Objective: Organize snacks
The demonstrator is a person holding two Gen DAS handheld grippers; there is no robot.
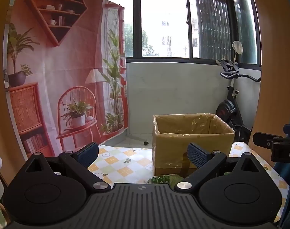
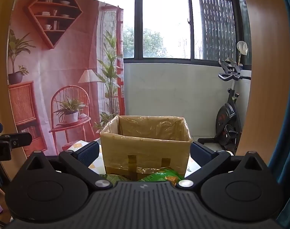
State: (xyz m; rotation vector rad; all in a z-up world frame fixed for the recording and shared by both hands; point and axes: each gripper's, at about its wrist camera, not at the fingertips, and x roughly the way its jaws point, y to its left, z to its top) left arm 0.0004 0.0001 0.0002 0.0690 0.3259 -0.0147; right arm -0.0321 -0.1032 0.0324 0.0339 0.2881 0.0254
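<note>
A cardboard box (image 1: 192, 148) lined with clear plastic stands open-topped on the table; in the right wrist view the same box (image 2: 146, 150) is straight ahead. Green snack packets (image 2: 160, 176) lie just in front of it, mostly hidden behind the gripper body; a sliver of a green packet (image 1: 164, 178) shows in the left wrist view. My left gripper (image 1: 143, 155) is open above the table, left of the box, with nothing between its fingers. My right gripper (image 2: 145, 152) is open, its fingers spread to either side of the box front, holding nothing.
The table carries a checked, flowered cloth (image 1: 122, 164). A printed backdrop (image 1: 59, 72) hangs at the left. An exercise bike (image 2: 228, 118) stands at the back right by the window wall. The right gripper's body (image 1: 276, 145) shows at the left view's right edge.
</note>
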